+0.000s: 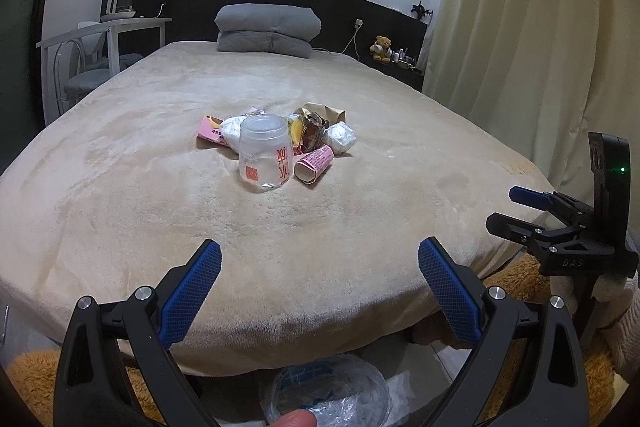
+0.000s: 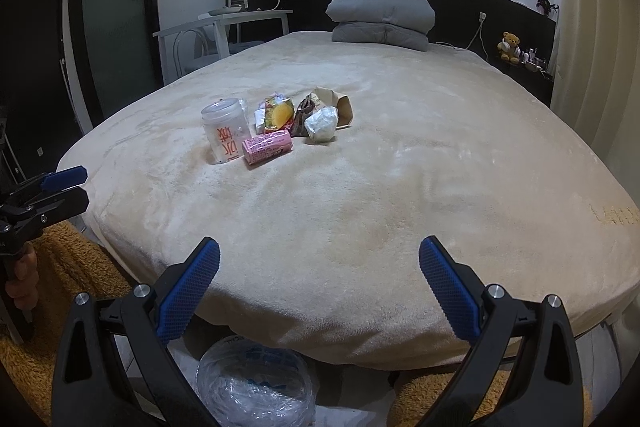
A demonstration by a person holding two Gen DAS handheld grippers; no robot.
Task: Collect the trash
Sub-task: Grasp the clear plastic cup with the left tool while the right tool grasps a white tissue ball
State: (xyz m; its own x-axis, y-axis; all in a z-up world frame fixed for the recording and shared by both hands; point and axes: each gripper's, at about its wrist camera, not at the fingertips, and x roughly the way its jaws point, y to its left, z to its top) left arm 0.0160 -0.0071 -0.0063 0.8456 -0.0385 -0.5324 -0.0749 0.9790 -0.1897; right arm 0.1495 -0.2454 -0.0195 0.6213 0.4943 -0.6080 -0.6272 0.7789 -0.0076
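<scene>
Trash heaped mid-bed, both tools held wide and empty

A small pile of trash sits on the plush beige blanket [image 1: 320, 227] of the bed, centre of the left wrist view and upper left of centre in the right. Nearest is a frosted plastic cup [image 1: 263, 155], upside down, translucent with red printing. Touching its side lies a pink paper tube [image 1: 314, 166], a rolled cylinder with a hollow end. Behind them are a white crumpled wad [image 1: 340, 138], a glossy brown wrapper [image 1: 314, 131], a yellow snack packet [image 2: 280, 113], a tan paper bag [image 1: 326, 111] and a flat pink packet [image 1: 210, 130].

The left hand-held gripper [image 1: 320, 291] hangs at the lower edge of its frame, its blue knurled pads spread far apart with nothing between them. The right hand-held gripper [image 2: 319, 289] is equally wide and empty. Below the mattress edge, a crinkly clear plastic bag [image 2: 256, 383] lines a round bin. A folded grey quilt [image 1: 267, 31] rests at the black headboard
</scene>
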